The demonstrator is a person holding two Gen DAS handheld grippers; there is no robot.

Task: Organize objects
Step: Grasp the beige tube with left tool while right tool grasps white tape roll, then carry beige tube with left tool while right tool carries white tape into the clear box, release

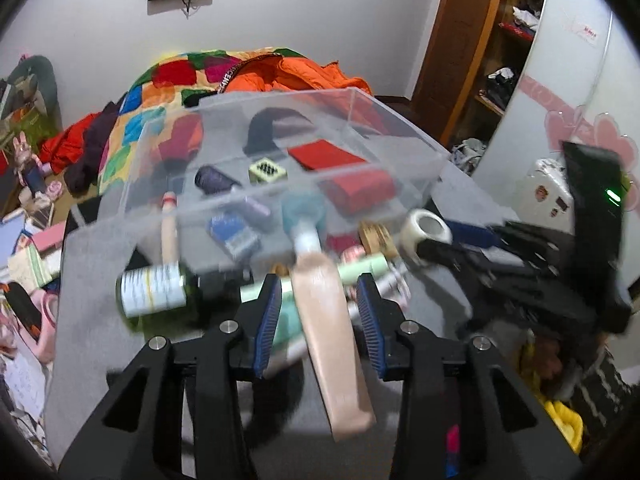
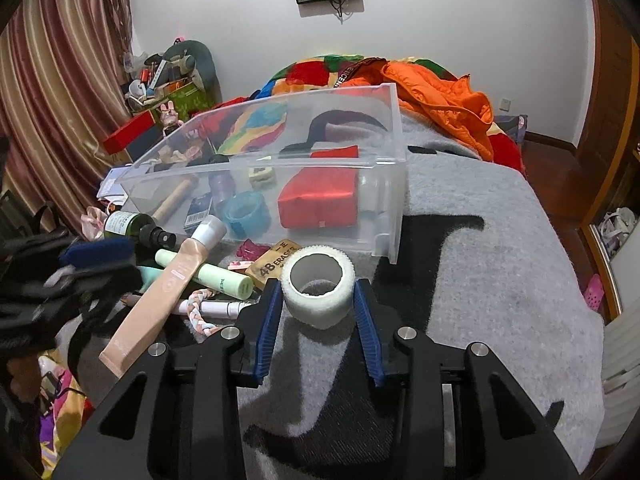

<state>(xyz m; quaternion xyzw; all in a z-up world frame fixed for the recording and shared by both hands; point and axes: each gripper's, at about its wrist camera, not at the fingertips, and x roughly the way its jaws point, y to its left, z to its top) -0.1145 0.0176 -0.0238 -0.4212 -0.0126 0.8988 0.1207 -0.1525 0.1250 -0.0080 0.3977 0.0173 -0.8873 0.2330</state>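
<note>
A beige squeeze tube [image 1: 324, 320] lies lengthwise between the blue pads of my left gripper [image 1: 319, 304], which is shut on it, cap end toward the clear plastic box [image 1: 160, 160]. The right wrist view shows the same tube [image 2: 168, 284] slanting over the pile, with the blurred left gripper [image 2: 116, 266] beside it. My right gripper [image 2: 318, 304] is shut on a white tape roll [image 2: 318, 292], just in front of the box [image 2: 394, 168]. The box holds a red packet [image 2: 316, 204], a blue tape ring [image 2: 244, 214] and other small items.
Loose items lie before the box on the grey blanket [image 2: 480, 280]: a green bottle [image 2: 124, 224], a mint tube [image 2: 208, 278], an eraser [image 2: 276, 264], a braided cord [image 2: 200, 308]. An orange jacket [image 2: 440, 96] and a colourful quilt lie behind. Floor clutter sits at the left.
</note>
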